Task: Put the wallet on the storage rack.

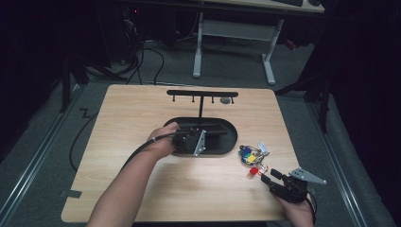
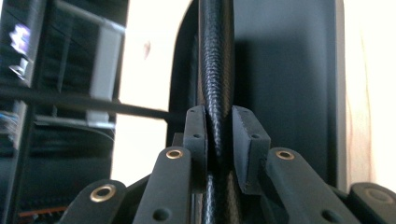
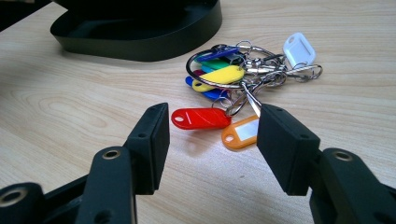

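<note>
Already the black textured rod (image 2: 218,84) lying over the black oval base of the key stand (image 1: 229,142) is clamped between the jaws of the left gripper (image 2: 218,140), which are closed tight on it. The right gripper (image 3: 210,140) is held low over the pale wooden table (image 1: 142,113) with its jaws apart and nothing between them, pointed at the bunch of coloured plastic key tags on metal rings (image 3: 233,79) just ahead. Judging by the bare pegs of the black crossbar (image 1: 202,93), no keys are hung yet; picking up and hanging appear to be left.
</note>
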The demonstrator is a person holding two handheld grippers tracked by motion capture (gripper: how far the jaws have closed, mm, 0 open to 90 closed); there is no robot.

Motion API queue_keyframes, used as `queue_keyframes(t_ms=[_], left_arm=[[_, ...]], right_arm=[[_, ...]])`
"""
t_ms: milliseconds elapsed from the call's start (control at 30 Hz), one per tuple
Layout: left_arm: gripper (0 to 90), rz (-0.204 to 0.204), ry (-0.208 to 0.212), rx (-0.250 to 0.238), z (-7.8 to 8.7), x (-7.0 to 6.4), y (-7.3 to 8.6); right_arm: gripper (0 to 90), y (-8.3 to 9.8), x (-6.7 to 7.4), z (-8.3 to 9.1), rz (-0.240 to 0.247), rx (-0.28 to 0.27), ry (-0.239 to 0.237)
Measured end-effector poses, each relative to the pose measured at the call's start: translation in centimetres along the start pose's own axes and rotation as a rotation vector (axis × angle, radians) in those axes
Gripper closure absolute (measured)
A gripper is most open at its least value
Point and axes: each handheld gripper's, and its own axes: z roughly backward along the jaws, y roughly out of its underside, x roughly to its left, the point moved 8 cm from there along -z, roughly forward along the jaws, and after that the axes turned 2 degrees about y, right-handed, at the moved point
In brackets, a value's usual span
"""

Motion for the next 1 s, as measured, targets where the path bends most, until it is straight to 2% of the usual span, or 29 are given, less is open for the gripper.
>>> queue_keyframes(t_ms=[233,267,300,333,433,467,500,533,600,633,667,700,733,767,800,833,867,967,1000], left_arm=[[76.9,0.008,0.014,0.030,-0.8,-0.5,0.7],[76.2,0.012,0.031,0.043,-1.2,-0.8,0.8],[75.9,0.012,0.031,0.043,-1.2,-0.8,0.8],[75.4,0.012,0.057,0.055,-1.5,-1.2,1.0],[73.6,0.018,0.077,0.058,-1.7,-1.6,1.0],[73.0,0.036,0.095,0.055,-1.8,-1.8,1.0],[71.9,0.036,0.095,0.055,-1.8,-1.8,1.0],[70.4,0.063,0.110,0.059,-1.7,-1.8,1.0],[68.6,0.078,0.113,0.055,-1.6,-1.8,1.0],[64.1,0.097,0.115,0.041,-1.4,-1.8,0.9],[62.4,0.143,0.107,0.014,-0.9,-1.5,0.7],[60.6,0.143,0.107,0.014,-0.9,-1.5,0.7],[59.5,0.178,0.104,-0.007,-0.3,-1.2,0.5],[59.1,0.178,0.104,-0.007,-0.3,-1.2,0.5],[58.9,0.209,0.107,-0.025,0.6,-1.2,0.3],[58.7,0.209,0.107,-0.025,0.6,-1.2,0.3],[58.7,0.251,0.110,-0.049,1.6,-1.3,0.2],[58.9,0.262,0.109,-0.055,2.3,-1.8,0.3],[58.8,0.276,0.114,-0.054,3.0,-2.4,0.4]], right_arm=[[44.3,0.1,0.2,-0.1,0.001,0.007,-0.002],[44.3,0.1,0.2,-0.1,0.002,0.008,-0.003],[44.3,0.1,0.2,-0.1,0.002,0.008,-0.003],[44.3,0.1,0.2,-0.1,0.001,0.009,-0.003],[44.3,0.1,0.2,-0.1,-0.002,0.008,-0.003],[44.3,0.1,0.1,-0.1,-0.002,0.008,-0.002],[44.3,0.1,0.1,-0.1,-0.002,0.008,-0.002],[44.3,0.1,0.1,-0.1,0.000,0.007,-0.002],[44.3,0.1,0.1,-0.1,0.001,0.007,-0.002],[44.4,0.0,0.1,-0.1,0.004,0.006,-0.003],[44.3,0.0,0.1,-0.1,0.005,0.005,-0.005],[44.3,0.0,0.1,-0.1,0.005,0.005,-0.005],[44.3,0.0,0.2,-0.1,0.006,0.005,-0.004],[44.3,0.0,0.2,-0.1,0.006,0.005,-0.004],[44.3,0.0,0.2,-0.1,0.007,0.005,-0.003],[44.3,0.0,0.2,-0.1,0.007,0.005,-0.003],[44.3,-0.1,0.1,-0.1,0.012,0.004,-0.002],[44.4,-0.1,0.1,0.0,0.014,0.003,-0.001],[44.4,-0.1,0.1,-0.1,0.015,0.004,0.002]])
